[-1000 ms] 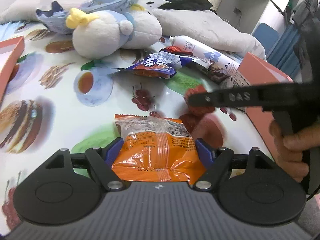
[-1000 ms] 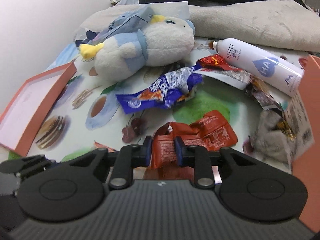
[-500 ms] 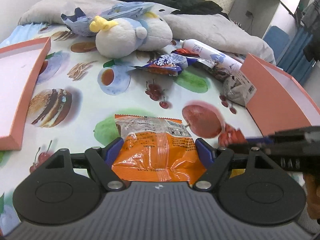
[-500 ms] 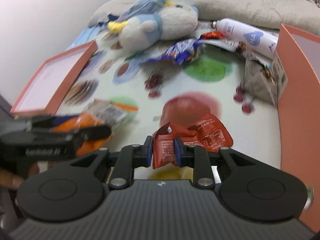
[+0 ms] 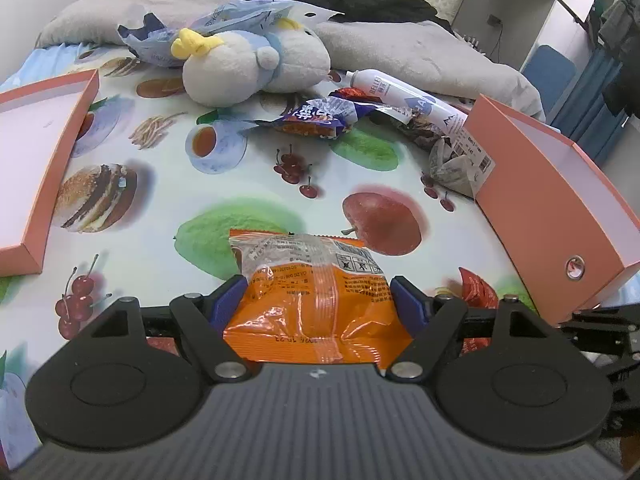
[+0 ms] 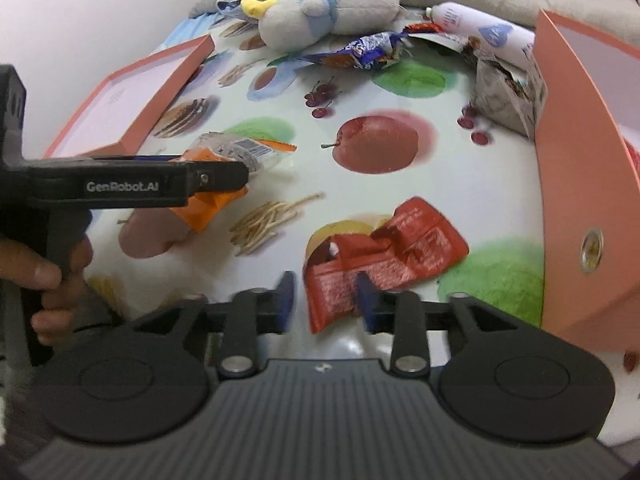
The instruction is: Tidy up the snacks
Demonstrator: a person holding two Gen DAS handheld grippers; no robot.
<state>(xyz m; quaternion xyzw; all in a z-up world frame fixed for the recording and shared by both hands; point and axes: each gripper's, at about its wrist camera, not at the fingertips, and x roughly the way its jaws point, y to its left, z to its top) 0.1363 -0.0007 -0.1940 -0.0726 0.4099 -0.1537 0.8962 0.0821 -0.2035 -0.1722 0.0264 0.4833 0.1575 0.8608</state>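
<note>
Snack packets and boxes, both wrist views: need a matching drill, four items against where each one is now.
Items:
1. orange packet
2. red packet
3. purple packet
4. grey packet

Places:
A. leaning on the right pink box
B. in the left hand-held gripper
C. beside the plush toy
D. on the cloth, between the right hand-held gripper's open jaws

Pairs: 1-B, 2-D, 3-C, 4-A

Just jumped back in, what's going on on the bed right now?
A person is sorting snacks with two handheld grippers. The left gripper is clamped on an orange packet above the food-print sheet. The right gripper has just been opening; the red packet lies between its jaws, no longer pinched, beside the orange box.
</note>
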